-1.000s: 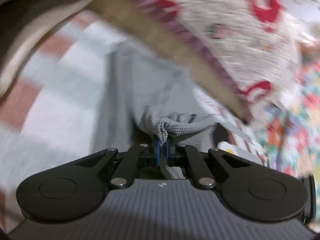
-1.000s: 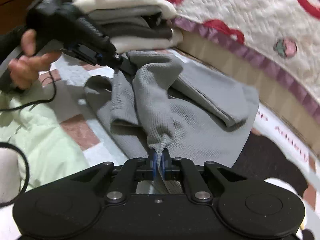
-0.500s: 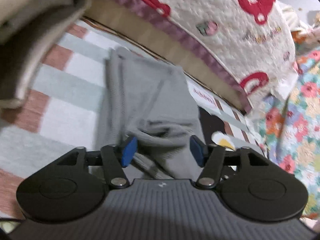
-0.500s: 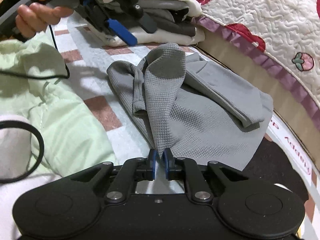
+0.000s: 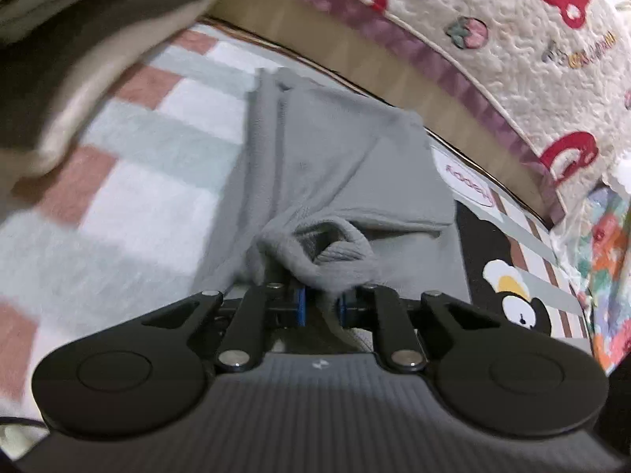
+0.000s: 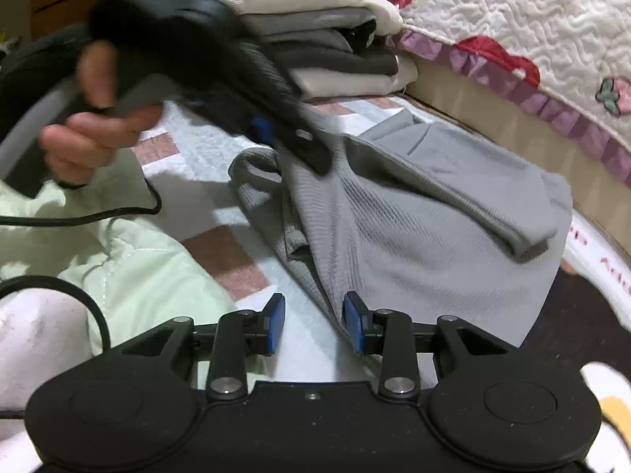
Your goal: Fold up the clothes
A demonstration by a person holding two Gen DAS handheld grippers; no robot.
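The left gripper is clenched on a bunched fold of the grey garment, which lies crumpled on the checked quilt beside a stack of folded clothes. The right gripper stands released, fabric between its pads. Mid-fold, seemingly; next likely calls for gripping that edge and straightening

Floor covered by a checked mat, pale green, white and dusty pink squares. Beside it, a dark mat with a cartoon bear. Bed alongside: tan wooden side rail low down, cream quilted bedspread draped over it, purple ruffle hem, red motifs, small strawberry. Pale green quilted blanket bunched on the floor. Floral fabric at the far edge. Indoor light, soft shadows.
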